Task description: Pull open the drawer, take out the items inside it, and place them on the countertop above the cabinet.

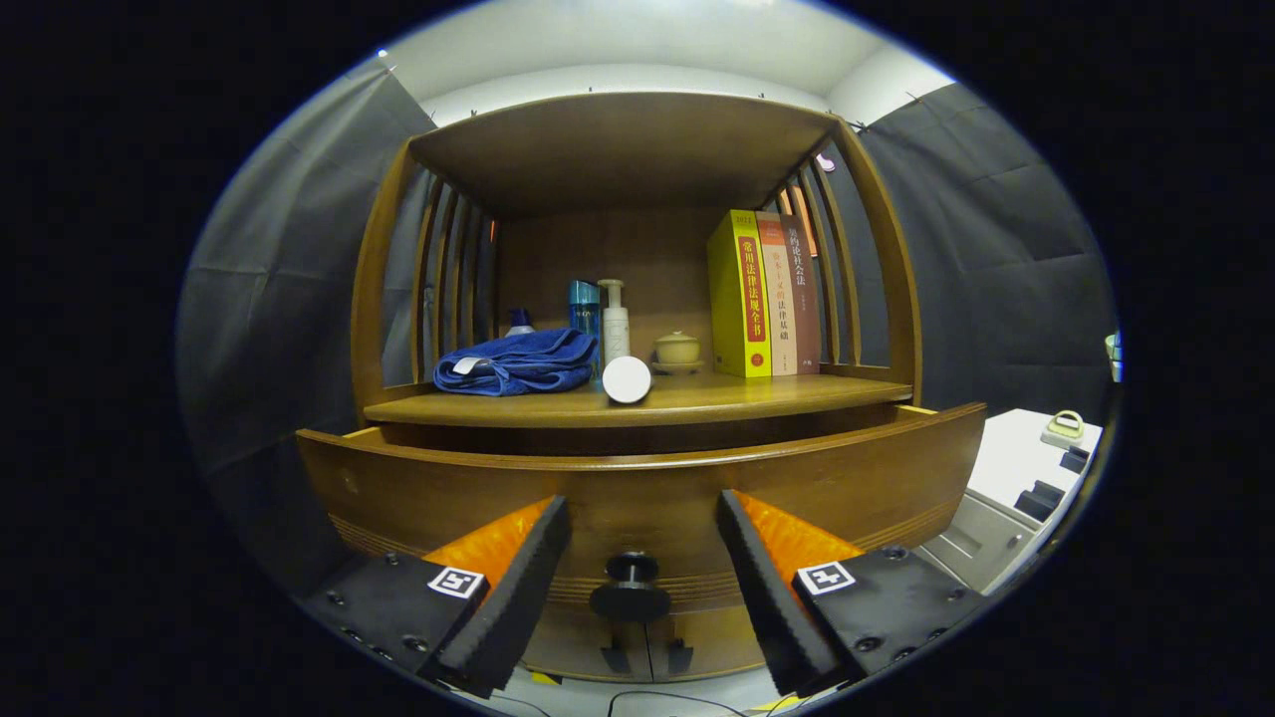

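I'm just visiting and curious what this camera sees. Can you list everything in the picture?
Cabinet: one, brown wood, straight ahead.
Drawer: one, brown, pulled partly out under the countertop.
Knob: one, dark, on the drawer front, between the fingers.
Towel: one, blue, folded on the countertop.
Bottles: three, white, teal and blue-topped, behind the towel.
Round white thing: one, at the countertop's front.
Lidded pot: one, yellowish, beside the books.
Books: three, yellow, orange, brown, upright.
Gripper: one, fingers open either side of the knob.
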`<control>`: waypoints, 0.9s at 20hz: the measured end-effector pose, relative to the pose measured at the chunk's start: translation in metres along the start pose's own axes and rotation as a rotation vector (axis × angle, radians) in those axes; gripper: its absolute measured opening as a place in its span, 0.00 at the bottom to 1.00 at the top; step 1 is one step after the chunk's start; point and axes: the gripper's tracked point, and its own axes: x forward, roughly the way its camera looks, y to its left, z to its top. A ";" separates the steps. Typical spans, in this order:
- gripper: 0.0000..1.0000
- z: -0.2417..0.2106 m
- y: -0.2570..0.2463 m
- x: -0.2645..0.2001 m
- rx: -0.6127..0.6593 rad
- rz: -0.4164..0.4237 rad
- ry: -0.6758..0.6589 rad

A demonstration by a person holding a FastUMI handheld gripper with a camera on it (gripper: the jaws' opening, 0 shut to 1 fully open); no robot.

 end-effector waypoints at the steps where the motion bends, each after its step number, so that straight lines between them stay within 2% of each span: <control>1: 0.98 0.000 0.000 0.009 -0.002 -0.001 0.005; 5: 0.99 0.001 0.002 0.045 -0.014 -0.003 0.024; 10: 0.99 0.002 0.005 0.066 -0.021 -0.003 0.028; 13: 0.98 0.000 0.004 0.067 -0.018 -0.005 0.014; 15: 0.98 -0.009 -0.001 0.057 -0.003 -0.036 0.060; 18: 0.98 0.024 0.008 0.025 0.023 -0.025 0.005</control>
